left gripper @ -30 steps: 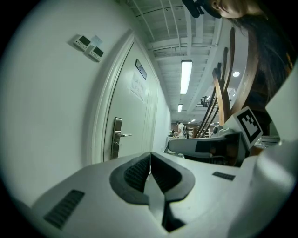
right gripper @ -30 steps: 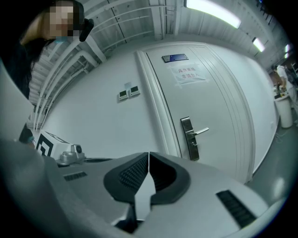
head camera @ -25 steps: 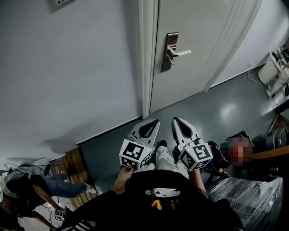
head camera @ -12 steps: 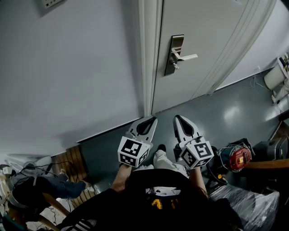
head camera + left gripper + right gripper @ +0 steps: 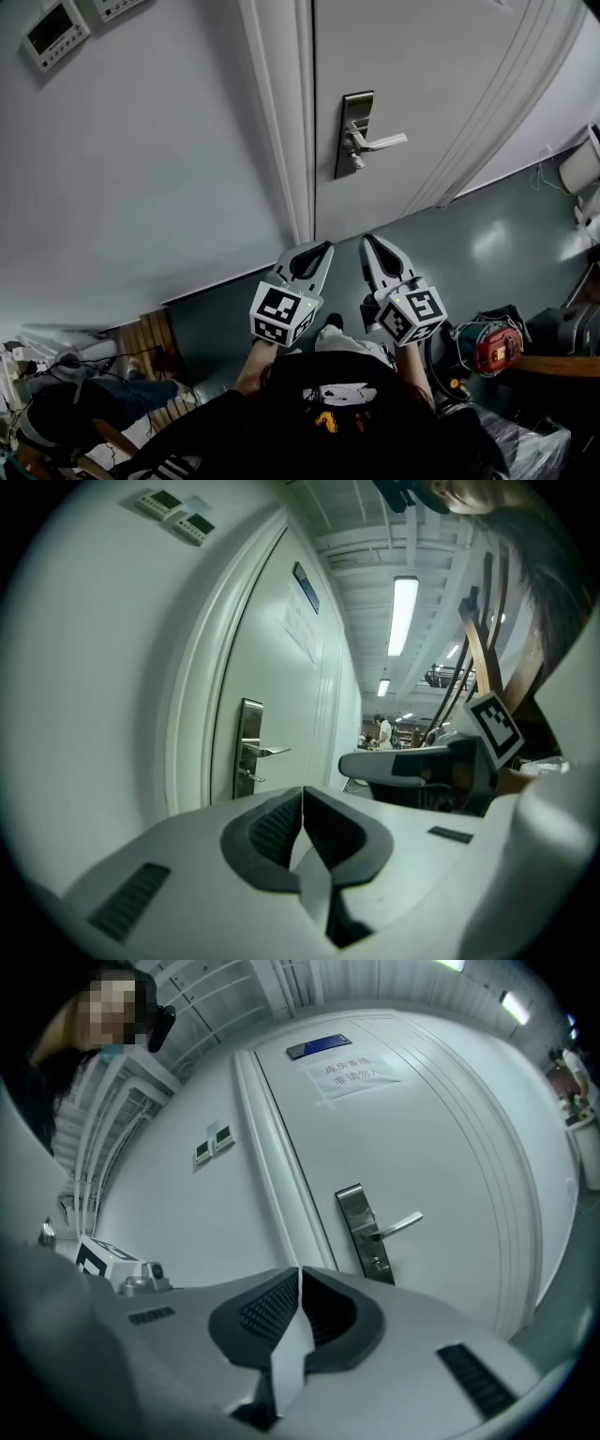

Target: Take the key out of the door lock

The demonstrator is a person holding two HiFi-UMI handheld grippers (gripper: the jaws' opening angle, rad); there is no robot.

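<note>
Two grippers are held side by side well short of the lock plate (image 5: 352, 134) on the white door (image 5: 441, 66). In the head view the left gripper (image 5: 317, 249) lies below the plate and slightly to its left, and the right gripper (image 5: 371, 247) below and slightly to its right. Each has its jaws pressed fully together with nothing between them. The lever handle (image 5: 382, 143) sticks out from the plate. Just under it a small piece, the key (image 5: 357, 162), juts from the plate's lower part, too small to make out further.
</note>
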